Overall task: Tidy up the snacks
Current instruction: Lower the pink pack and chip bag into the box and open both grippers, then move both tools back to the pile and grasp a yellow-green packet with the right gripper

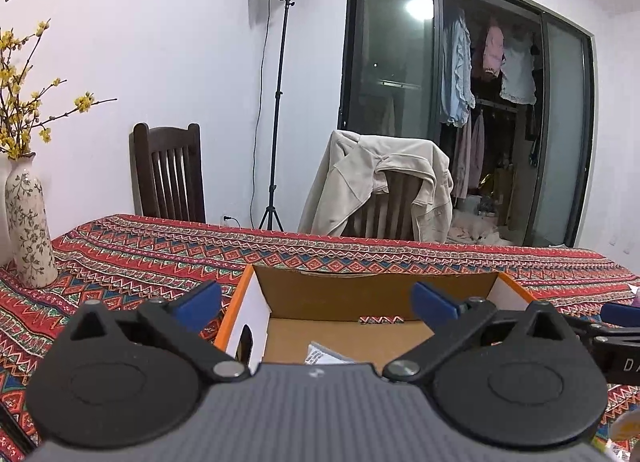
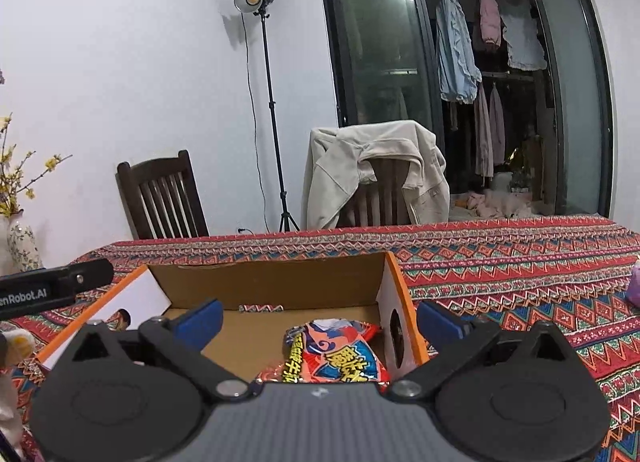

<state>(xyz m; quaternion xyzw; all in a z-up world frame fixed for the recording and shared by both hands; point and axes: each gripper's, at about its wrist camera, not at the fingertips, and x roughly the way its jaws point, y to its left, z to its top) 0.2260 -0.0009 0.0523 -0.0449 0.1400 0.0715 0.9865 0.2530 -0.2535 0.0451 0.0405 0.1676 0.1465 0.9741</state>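
Observation:
An open cardboard box with orange edges (image 1: 240,294) (image 2: 394,274) stands on the patterned tablecloth in front of both grippers. In the right wrist view a red and orange snack bag (image 2: 340,354) lies on the box floor, just below my right gripper (image 2: 320,322), whose blue pads are spread wide with nothing between them. My left gripper (image 1: 318,302) hovers over the same box, open and empty; a corner of a white-grey packet (image 1: 324,354) shows on the box floor beneath it. The left gripper's finger (image 2: 80,278) shows at the left of the right wrist view.
A flowered vase with yellow blossoms (image 1: 30,230) stands on the table's left. Two dark chairs (image 1: 170,174), one draped with a beige jacket (image 1: 380,186), stand behind the table's far edge. A purple thing (image 2: 634,282) lies at the right. A light stand (image 1: 278,102) rises by the wall.

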